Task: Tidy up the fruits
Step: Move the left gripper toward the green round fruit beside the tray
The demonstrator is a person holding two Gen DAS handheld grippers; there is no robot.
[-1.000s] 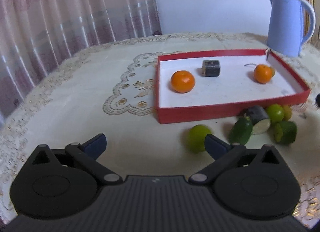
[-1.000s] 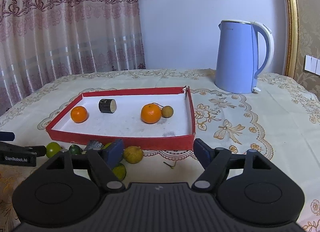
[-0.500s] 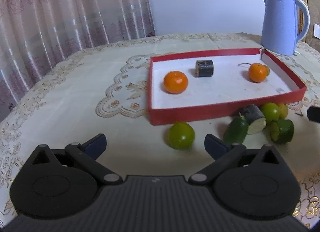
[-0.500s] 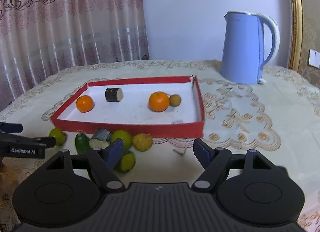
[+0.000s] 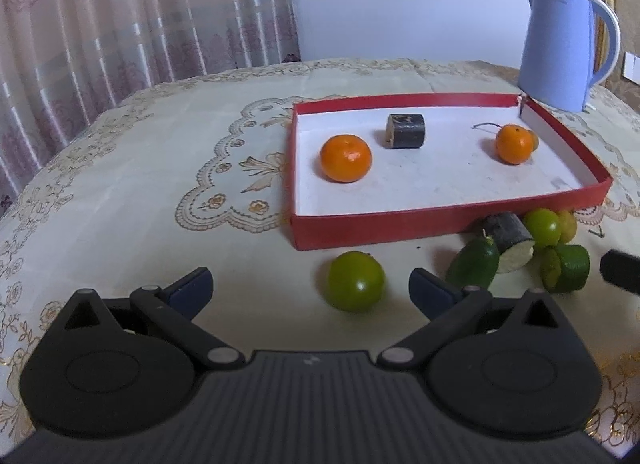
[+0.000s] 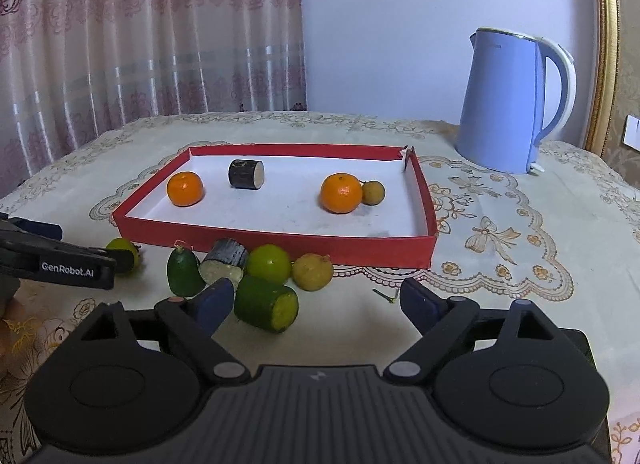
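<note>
We hold the left gripper wide, a green lime low center between its fingers. Right gripper wide too, red tray mid-frame

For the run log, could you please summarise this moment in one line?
left tongs: open, lime between tips | right tongs: open, empty | tray: two oranges

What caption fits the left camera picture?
Open left hand-held gripper nears a green lime before the red tray.
</note>
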